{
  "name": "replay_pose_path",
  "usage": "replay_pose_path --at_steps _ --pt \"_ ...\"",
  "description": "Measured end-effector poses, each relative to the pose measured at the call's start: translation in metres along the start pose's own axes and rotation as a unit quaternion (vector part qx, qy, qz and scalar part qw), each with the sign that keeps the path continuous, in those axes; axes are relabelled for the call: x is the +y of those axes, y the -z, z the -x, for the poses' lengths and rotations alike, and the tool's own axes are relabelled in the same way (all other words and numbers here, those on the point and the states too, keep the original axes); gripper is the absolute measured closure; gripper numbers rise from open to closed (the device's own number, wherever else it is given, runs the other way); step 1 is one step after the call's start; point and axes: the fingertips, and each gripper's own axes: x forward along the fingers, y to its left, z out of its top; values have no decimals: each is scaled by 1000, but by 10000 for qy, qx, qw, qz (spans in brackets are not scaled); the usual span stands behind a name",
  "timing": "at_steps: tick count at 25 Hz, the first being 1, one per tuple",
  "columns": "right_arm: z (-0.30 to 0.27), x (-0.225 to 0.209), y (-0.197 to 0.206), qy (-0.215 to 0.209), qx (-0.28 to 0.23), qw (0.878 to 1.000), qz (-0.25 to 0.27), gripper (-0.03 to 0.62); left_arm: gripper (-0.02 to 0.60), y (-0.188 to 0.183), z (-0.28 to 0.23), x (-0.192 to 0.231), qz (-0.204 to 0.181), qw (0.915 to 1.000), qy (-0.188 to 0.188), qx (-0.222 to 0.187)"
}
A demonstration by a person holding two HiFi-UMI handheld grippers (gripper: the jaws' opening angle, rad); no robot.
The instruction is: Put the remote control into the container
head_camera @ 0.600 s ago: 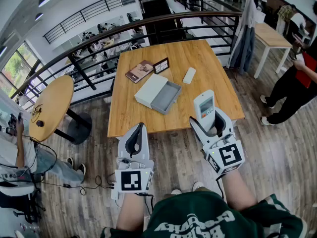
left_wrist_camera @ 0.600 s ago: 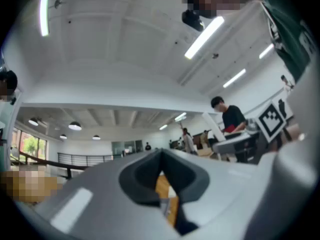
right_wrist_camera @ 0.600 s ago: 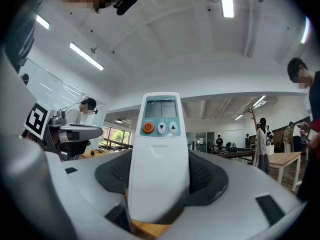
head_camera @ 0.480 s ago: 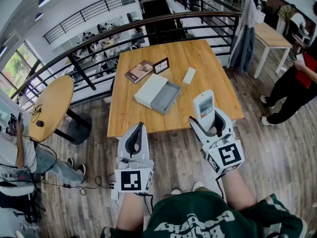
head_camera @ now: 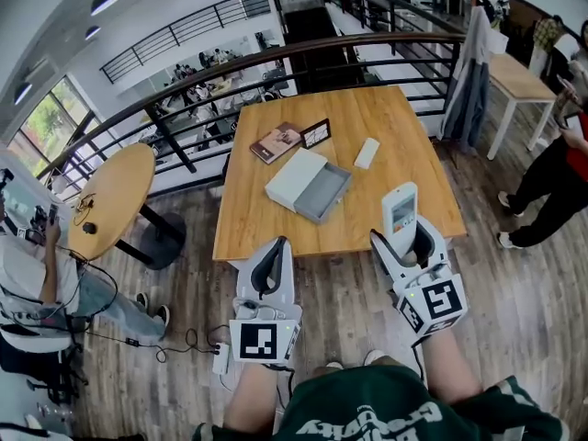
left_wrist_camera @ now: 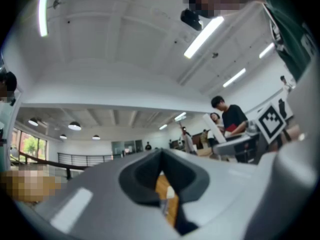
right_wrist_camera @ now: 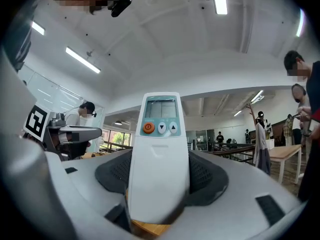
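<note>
The right gripper [right_wrist_camera: 159,184] was clenched on the remote control [right_wrist_camera: 160,154], its dark pads pressed against the lower half of the white body from both sides. The remote stood upright in the grip, screen and orange button facing the gripper's own camera, the top half sticking out well past the jaws. In the head view the right gripper [head_camera: 409,246] hung close to the person, over the near edge of the worktop [head_camera: 386,118]. The left gripper [head_camera: 268,269] hung beside it with its jaws together on nothing.

Farther out, the container [head_camera: 323,193] lay open near the middle of the worktop, a grey tray with a white lid [head_camera: 296,175] touching its far-left side. It lay well apart from the held remote.

The carry was probably the step in hand. To do it well, the gripper would need to travel forward and left, then tip the remote flat along the tray's long side before the jaws opened low inside. A release from high up risked a bounce off the rim.
</note>
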Motion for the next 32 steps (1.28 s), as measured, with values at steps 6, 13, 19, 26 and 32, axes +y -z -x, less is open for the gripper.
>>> replay_pose_path --at_steps 6,13,19,26,32 --pt "6 -11 2 -159 -56 9998 -68 298 581 -5 -6 -13 -70 9999 -137 30" --pt "16 -37 12 -267 -138 9993 -233 298 581 -2 -20 -41 51 9998 -162 71" --pt "32 -48 15 -329 -134 9988 -335 298 581 -5 -31 -62 14 9998 -114 153" --pt "43 -55 16 -207 -133 9996 105 298 581 -13 -36 -80 -72 9999 -29 106" --pt "34 -51 17 -290 -170 9994 116 298 581 -9 -40 -76 -139 9999 -39 85"
